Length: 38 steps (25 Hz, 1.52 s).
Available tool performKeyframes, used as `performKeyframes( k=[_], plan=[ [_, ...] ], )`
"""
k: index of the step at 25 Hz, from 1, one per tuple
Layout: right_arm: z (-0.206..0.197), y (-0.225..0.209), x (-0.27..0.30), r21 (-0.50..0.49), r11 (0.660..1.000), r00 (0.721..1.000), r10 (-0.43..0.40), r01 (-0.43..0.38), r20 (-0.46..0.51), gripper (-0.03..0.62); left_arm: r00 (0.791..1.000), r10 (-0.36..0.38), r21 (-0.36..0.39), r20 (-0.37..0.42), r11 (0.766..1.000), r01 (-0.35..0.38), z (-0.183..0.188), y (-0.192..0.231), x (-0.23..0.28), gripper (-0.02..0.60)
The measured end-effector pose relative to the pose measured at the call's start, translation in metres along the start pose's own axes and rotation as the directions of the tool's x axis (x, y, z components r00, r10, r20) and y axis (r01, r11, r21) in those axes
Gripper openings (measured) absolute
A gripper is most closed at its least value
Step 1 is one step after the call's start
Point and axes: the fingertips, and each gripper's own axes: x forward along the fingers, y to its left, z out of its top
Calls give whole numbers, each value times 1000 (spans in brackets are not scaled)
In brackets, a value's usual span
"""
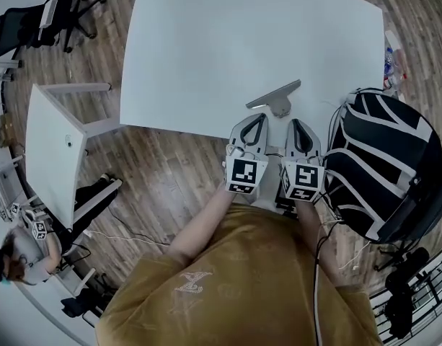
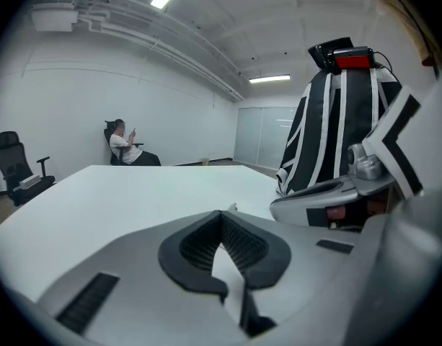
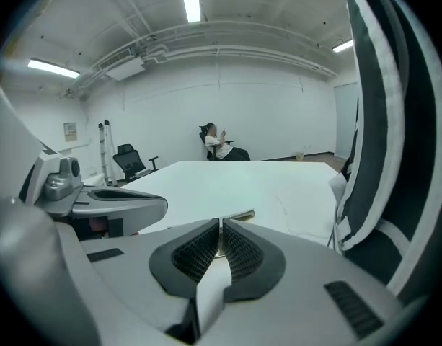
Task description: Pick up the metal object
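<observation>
A flat grey metal object [image 1: 275,96] with a short foot lies on the white table [image 1: 228,42] near its front edge. My left gripper [image 1: 257,117] is shut and empty, its tips just short of the object's left end. Beside it, my right gripper [image 1: 295,122] is also shut with nothing held, a little below the object's foot. In the right gripper view the object [image 3: 239,215] shows as a thin sliver past the closed tips [image 3: 221,222]. The left gripper view shows its jaws [image 2: 221,213] meeting over the tabletop, with the right gripper [image 2: 329,197] alongside.
A black-and-white backpack [image 1: 379,157] stands close on the right, beside the right gripper. A smaller white table [image 1: 51,150] and an office chair [image 1: 40,20] are at the left. A person [image 3: 217,141] sits beyond the table's far end.
</observation>
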Motion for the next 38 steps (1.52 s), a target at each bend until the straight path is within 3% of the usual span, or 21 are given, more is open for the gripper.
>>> performKeyframes(
  k=[6,10,13,16,19,21,25,30,34,35,38],
  plan=[
    [-9,-5,10,171,985,999,38,-33,-26,11,1000,-12,2,-27,1000,12,-10,1,9,6],
    [-12,-7,15,322,945,996,82,-65,-38,12,999,-13,16,-40,1000,14,-13,3,13,6],
    [-14,-9,19,501,861,993,116,-88,-26,17,998,-15,16,-54,1000,16,-20,3,15,6],
    [-20,-12,26,673,731,987,160,-110,-12,59,998,-20,17,-64,1000,21,-24,4,17,6],
    [-22,-8,31,775,615,977,213,-142,10,97,998,-20,21,-66,1000,21,-24,6,19,6],
    [-21,-6,34,803,576,974,227,-152,22,97,998,-17,22,-68,1000,19,-25,8,20,6],
    [-21,-5,39,828,540,972,235,-149,21,97,997,-15,21,-74,1000,16,-27,10,23,6],
    [-22,1,49,894,423,962,272,-148,30,97,996,-21,23,-88,999,23,-31,10,25,6],
    [-20,0,56,912,388,963,269,-135,28,97,995,-25,22,-97,999,27,-35,10,25,6],
    [-24,0,58,923,365,963,268,-123,22,96,995,-25,21,-97,999,27,-35,10,25,6],
    [-28,-1,63,959,251,956,288,-130,54,92,995,-25,17,-98,999,27,-35,10,25,6]
  ],
)
